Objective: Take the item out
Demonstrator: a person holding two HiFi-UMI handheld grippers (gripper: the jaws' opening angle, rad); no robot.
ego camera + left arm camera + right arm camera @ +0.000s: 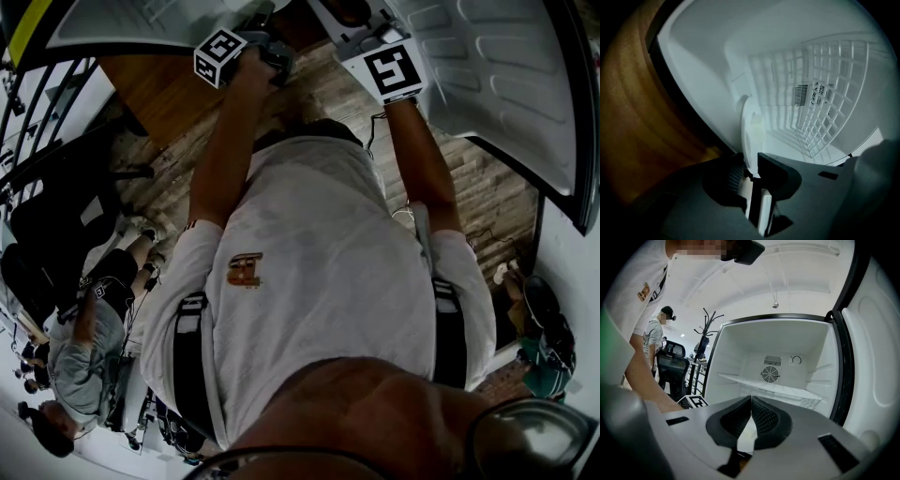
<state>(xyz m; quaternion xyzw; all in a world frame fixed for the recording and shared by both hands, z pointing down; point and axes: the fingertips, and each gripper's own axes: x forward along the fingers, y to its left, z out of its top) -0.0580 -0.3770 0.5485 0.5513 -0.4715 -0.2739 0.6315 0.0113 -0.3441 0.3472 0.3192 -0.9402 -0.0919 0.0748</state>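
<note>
Wood-plank flooring (497, 202) ran under an open white refrigerator (736, 357), whose moulded white door (506, 75) filled the upper right of the head view. That view showed mostly the person's white T-shirt (319, 272). Both grippers were cut off at its top edge, with only their marker cubes clear.

At the bottom centre of its own view, the left gripper (751, 172) had its jaws closed narrowly on a thin white plastic rim (750, 126), the ribbed pad on one face and the other jaw on the opposite face. To the right, a white wire-grid shelf (834, 93) sat inside the cavity, tilted in the frame, with a round fan vent (816, 93) dim behind its bars. Whether the rim belonged to that shelf was hard to make out. A brown wooden panel (633, 117) blurred the left side.

The right gripper (751, 398) was closed on nothing, tips touching, and faced the cavity from outside. Another person (656, 333) stood small at the left beside a black chair (672, 362).
</note>
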